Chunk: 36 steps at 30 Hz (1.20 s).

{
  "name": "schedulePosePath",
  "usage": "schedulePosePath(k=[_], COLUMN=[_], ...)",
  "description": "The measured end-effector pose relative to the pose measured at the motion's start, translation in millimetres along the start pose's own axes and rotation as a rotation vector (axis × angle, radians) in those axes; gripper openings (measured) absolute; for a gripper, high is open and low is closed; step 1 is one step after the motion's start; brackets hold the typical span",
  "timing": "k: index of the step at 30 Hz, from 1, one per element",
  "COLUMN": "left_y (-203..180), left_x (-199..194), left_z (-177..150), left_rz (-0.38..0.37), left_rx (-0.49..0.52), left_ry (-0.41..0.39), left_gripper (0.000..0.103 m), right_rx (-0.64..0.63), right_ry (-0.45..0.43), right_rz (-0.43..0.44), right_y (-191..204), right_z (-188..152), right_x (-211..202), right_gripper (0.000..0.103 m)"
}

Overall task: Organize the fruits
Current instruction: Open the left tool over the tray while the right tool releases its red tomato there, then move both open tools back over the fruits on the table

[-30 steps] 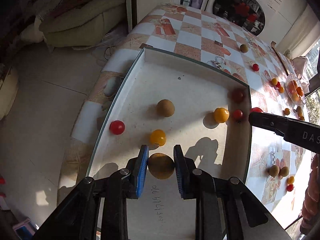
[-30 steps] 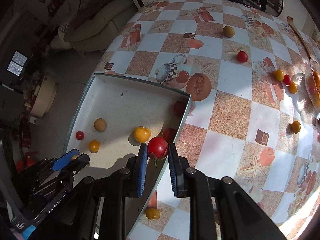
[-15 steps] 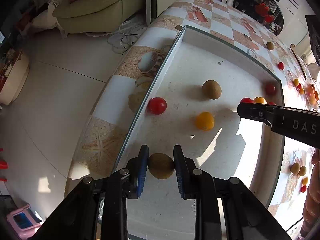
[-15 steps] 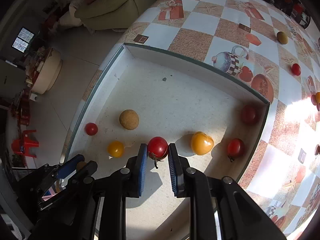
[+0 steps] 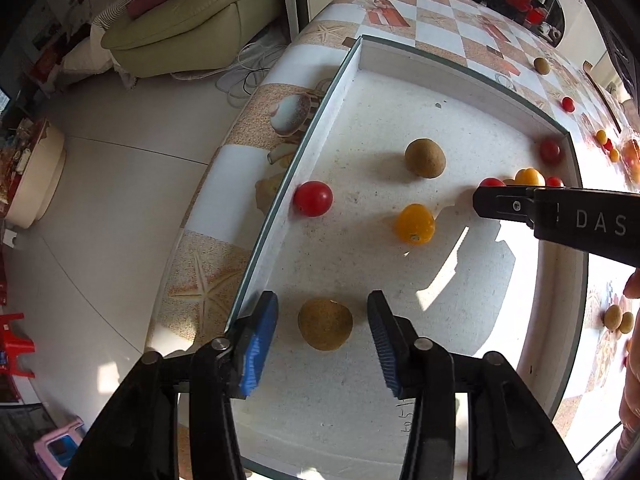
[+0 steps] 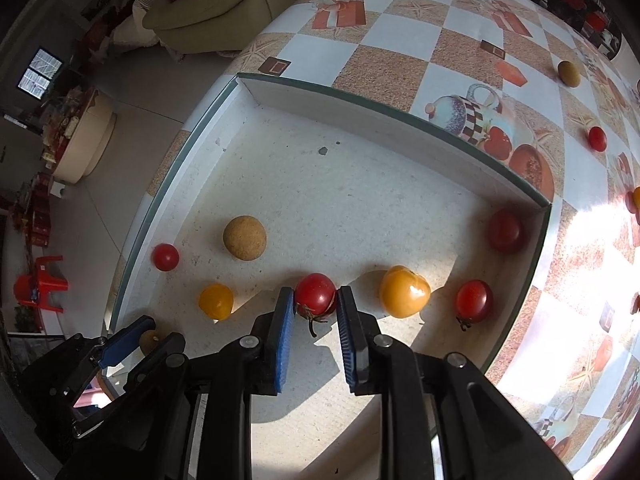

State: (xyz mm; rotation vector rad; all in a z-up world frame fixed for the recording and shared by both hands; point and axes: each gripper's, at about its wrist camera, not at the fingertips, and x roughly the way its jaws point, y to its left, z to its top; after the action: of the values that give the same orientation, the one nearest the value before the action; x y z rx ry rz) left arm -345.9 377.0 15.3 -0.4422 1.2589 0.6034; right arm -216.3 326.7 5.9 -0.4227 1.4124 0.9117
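Note:
A white tray [image 5: 460, 80] lies on the checkered table. My left gripper [image 5: 322, 322] is open, its jaws apart on both sides of a brown round fruit [image 5: 325, 323] that rests on the tray floor near the left wall. My right gripper [image 6: 315, 300] is shut on a red tomato [image 6: 315, 294] low over the tray; it also shows in the left wrist view [image 5: 516, 206]. In the tray lie another brown fruit [image 6: 244, 237], a small red tomato [image 6: 165, 257], a small yellow tomato [image 6: 216, 301], a larger yellow tomato [image 6: 404, 291] and two more red tomatoes [image 6: 474, 300].
Loose fruits lie on the table beyond the tray: a brown one [image 6: 569, 73], a red tomato [image 6: 597, 138], and several more at the right edge [image 5: 606, 142]. The table's left edge drops to the floor, with a green sofa [image 5: 192, 28] beyond.
My left gripper has opened and let the brown fruit down in the tray. My right gripper has carried the red tomato from the tray's right rim to over the tray floor.

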Motion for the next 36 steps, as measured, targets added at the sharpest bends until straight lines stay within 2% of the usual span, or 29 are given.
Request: schedulePosePath(k=[1, 4, 7, 9, 11, 16, 23, 29, 36], left_y=[-2, -12, -14, -13, -14, -25, -71, -129, -193], left_x=[-2, -3, -4, -5, -6, -15, -36, -52, -55], left_z=[-1, -2, -2, -2, -2, 5, 18, 17, -5], left_rz=[-0.003, 0.052, 0.043, 0.045, 0.047, 0.051, 0.001, -0.081, -0.172], left_rx=[0.004, 0.061, 0.065, 0.068, 0.072, 0.091, 0.189, 0.318, 0.467], left_ry=[-0.009, -0.022, -0.014, -0.012, -0.01, -0.025, -0.08, -0.1, -0.057], left_gripper=[0.067, 0.067, 0.067, 0.068, 0.068, 0.068, 0.068, 0.068, 0.068], right_rx=[0.0, -0.002, 0.003, 0.013, 0.027, 0.081, 0.193, 0.316, 0.445], right_ry=[0.001, 0.002, -0.007, -0.029, -0.055, -0.109, -0.157, -0.163, -0.139], right_rz=[0.011, 0.02, 0.026, 0.042, 0.055, 0.084, 0.032, -0.056, -0.143], right_y=[-3, -7, -11, -14, -18, -36, -89, -153, -205], right_z=[0, 1, -2, -5, -7, -13, -34, -80, -145], right_x=[0, -3, -8, -15, -25, -52, -85, -111, -132], right_gripper=[0.025, 0.031, 0.051, 0.071, 0.08, 0.08, 0.08, 0.08, 0.08])
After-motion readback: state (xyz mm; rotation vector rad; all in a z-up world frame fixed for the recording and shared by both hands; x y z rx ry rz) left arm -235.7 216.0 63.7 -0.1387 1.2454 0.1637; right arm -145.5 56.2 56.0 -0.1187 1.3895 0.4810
